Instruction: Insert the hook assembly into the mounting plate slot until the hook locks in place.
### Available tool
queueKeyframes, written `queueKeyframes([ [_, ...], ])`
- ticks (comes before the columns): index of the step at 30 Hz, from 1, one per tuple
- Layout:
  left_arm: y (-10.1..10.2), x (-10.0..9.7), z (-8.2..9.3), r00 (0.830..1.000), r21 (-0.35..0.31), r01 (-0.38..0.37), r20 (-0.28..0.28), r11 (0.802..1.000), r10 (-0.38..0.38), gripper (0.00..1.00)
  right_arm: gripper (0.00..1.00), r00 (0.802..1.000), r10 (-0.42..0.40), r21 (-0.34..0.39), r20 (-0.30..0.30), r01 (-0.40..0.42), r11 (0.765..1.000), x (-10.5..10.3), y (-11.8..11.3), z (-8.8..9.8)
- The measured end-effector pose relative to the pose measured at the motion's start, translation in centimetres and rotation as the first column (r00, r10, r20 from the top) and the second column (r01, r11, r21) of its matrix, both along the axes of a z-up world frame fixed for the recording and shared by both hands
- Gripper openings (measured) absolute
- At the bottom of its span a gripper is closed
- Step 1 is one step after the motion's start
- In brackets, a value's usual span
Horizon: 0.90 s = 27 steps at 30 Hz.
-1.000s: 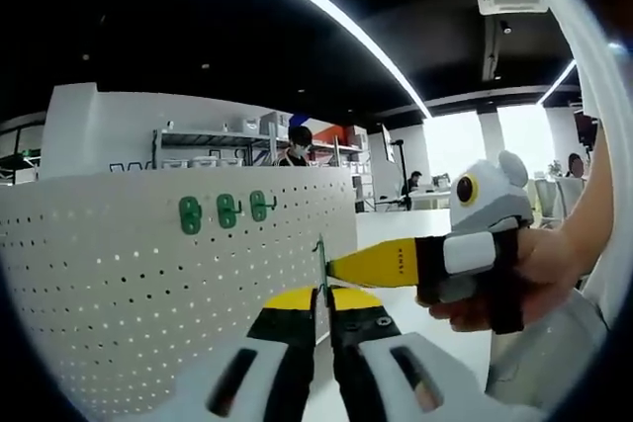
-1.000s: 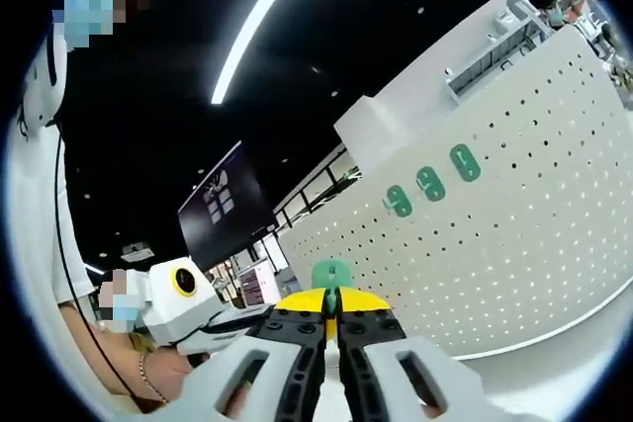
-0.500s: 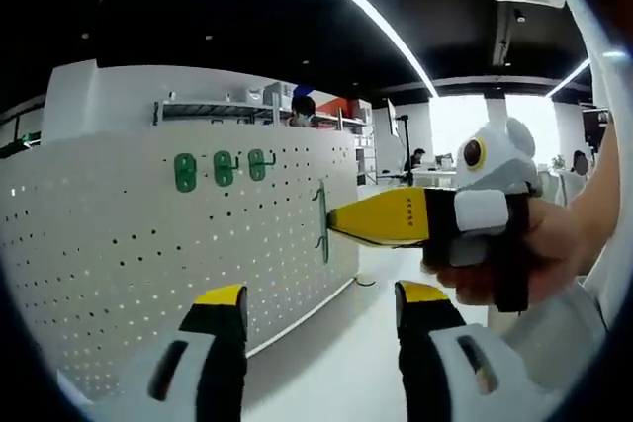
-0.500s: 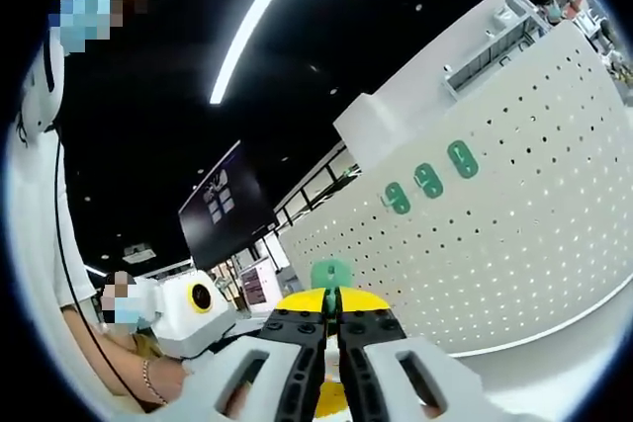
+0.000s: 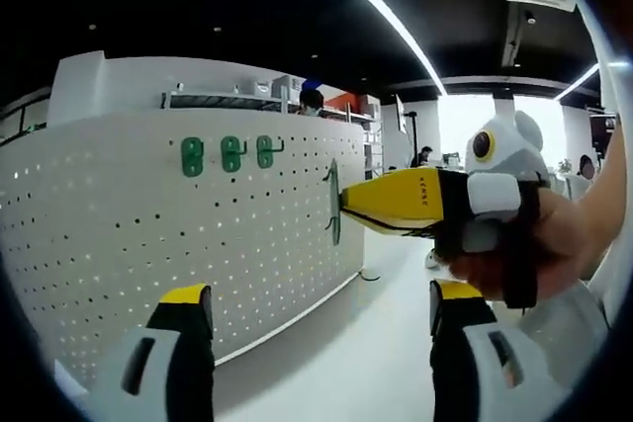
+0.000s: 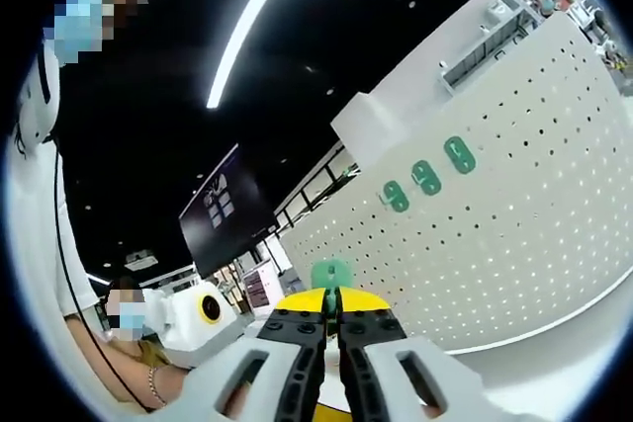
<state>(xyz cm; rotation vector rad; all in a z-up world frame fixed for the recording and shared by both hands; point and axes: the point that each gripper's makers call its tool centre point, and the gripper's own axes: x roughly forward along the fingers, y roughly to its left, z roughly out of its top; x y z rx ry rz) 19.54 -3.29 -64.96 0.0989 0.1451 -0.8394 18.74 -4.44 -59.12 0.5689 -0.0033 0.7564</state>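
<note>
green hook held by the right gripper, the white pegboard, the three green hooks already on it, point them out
green hook [image 6: 331, 273], right gripper view, its rounded plate
white pegboard [image 5: 119, 234], left gripper view, bare perforated face
three green hooks [image 5: 230, 153], left gripper view, middle hook

White perforated mounting plate [image 5: 148, 234] upright on white surface [image 5: 326, 363], three green hooks [image 5: 228, 153] mounted in a row near its top.

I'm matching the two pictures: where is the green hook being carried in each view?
Left gripper view: the hook is at centre, at the tip of the right hand-held gripper, in front of the pegboard.
Right gripper view: bottom centre, just above the jaws.
Shared landmark: three mounted hooks.
</note>
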Motion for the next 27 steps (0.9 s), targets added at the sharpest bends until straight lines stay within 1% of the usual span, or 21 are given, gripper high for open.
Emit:
queueKeyframes([
  [2, 0.0, 0.0, 0.0, 1.000, -0.006, 0.001, -0.005, 1.000, -0.001, 0.92, 0.00, 1.000, -0.025, -0.032, 0.018, 0.026, 0.999, 0.2, -0.4, 0.1],
  [3, 0.1, 0.0, -0.1, 1.000, -0.007, -0.001, -0.008, 1.000, 0.001, 0.92, 0.00, 0.998, -0.051, -0.060, 0.026, 0.053, 0.997, 0.5, -0.9, 0.1],
  [6, 0.1, -0.1, -0.2, 1.000, -0.008, -0.002, -0.013, 1.000, 0.002, 0.91, 0.00, 0.992, -0.122, -0.152, 0.023, 0.124, 0.981, 1.4, -2.2, -0.4],
  [7, 0.1, -0.2, -0.3, 1.000, -0.008, -0.001, -0.015, 1.000, 0.001, 0.91, 0.00, 0.982, -0.181, -0.214, 0.047, 0.187, 0.959, 1.9, -3.1, -0.5],
  [8, 0.0, -0.2, -0.4, 1.000, -0.007, 0.000, -0.017, 1.000, 0.000, 0.91, 0.00, 0.978, -0.200, -0.257, 0.060, 0.209, 0.944, 2.0, -3.4, -0.7],
  [9, 0.0, -0.2, -0.4, 1.000, -0.008, 0.002, -0.019, 1.000, -0.002, 0.91, 0.00, 0.970, -0.233, -0.294, 0.077, 0.245, 0.924, 2.2, -4.0, -0.7],
  [10, 0.0, -0.2, -0.3, 1.000, -0.009, 0.001, -0.017, 1.000, -0.001, 0.91, 0.00, 0.967, -0.243, -0.302, 0.074, 0.254, 0.919, 2.3, -4.1, -0.7],
  [11, 0.0, -0.2, -0.3, 1.000, -0.010, 0.001, -0.015, 1.000, -0.002, 0.91, 0.00, 0.968, -0.243, -0.298, 0.068, 0.253, 0.920, 2.3, -4.1, -0.7],
  [12, 0.0, -0.2, -0.3, 1.000, -0.009, 0.001, -0.015, 1.000, -0.001, 0.91, 0.00, 0.964, -0.256, -0.306, 0.071, 0.265, 0.915, 2.4, -4.4, -0.8],
  [13, 0.0, -0.2, -0.3, 1.000, -0.011, 0.001, -0.016, 1.000, -0.001, 0.91, 0.00, 0.963, -0.258, -0.307, 0.071, 0.267, 0.913, 2.5, -4.6, -0.8],
  [14, 0.0, -0.2, -0.3, 1.000, -0.013, 0.002, -0.018, 1.000, -0.002, 0.91, 0.00, 0.966, -0.251, -0.293, 0.060, 0.258, 0.921, 2.6, -4.6, -0.9],
  [18, 0.1, -0.2, -0.3, 1.000, -0.014, 0.000, -0.019, 1.000, 0.000, 0.90, 0.00, 0.963, -0.262, -0.308, 0.065, 0.269, 0.913, 3.1, -4.9, -0.7],
  [19, 0.2, -0.2, -0.3, 1.000, -0.016, -0.001, -0.021, 1.000, 0.001, 0.90, 0.00, 0.960, -0.271, -0.324, 0.077, 0.281, 0.903, 3.4, -5.1, -0.5],
  [23, 0.4, -0.2, -0.6, 0.999, -0.029, -0.004, -0.036, 1.000, 0.003, 0.90, 0.00, 0.954, -0.283, -0.359, 0.096, 0.299, 0.884, 4.1, -5.5, -0.2],
  [25, 0.7, -0.3, -0.8, 0.999, -0.024, -0.008, -0.038, 1.000, 0.007, 0.90, 0.00, 0.948, -0.301, -0.367, 0.103, 0.317, 0.874, 4.6, -6.0, 0.0],
  [27, 1.0, -0.3, -0.8, 0.999, -0.031, -0.013, -0.039, 0.999, 0.011, 0.89, 0.00, 0.944, -0.313, -0.362, 0.105, 0.329, 0.872, 5.1, -6.5, 0.3],
])
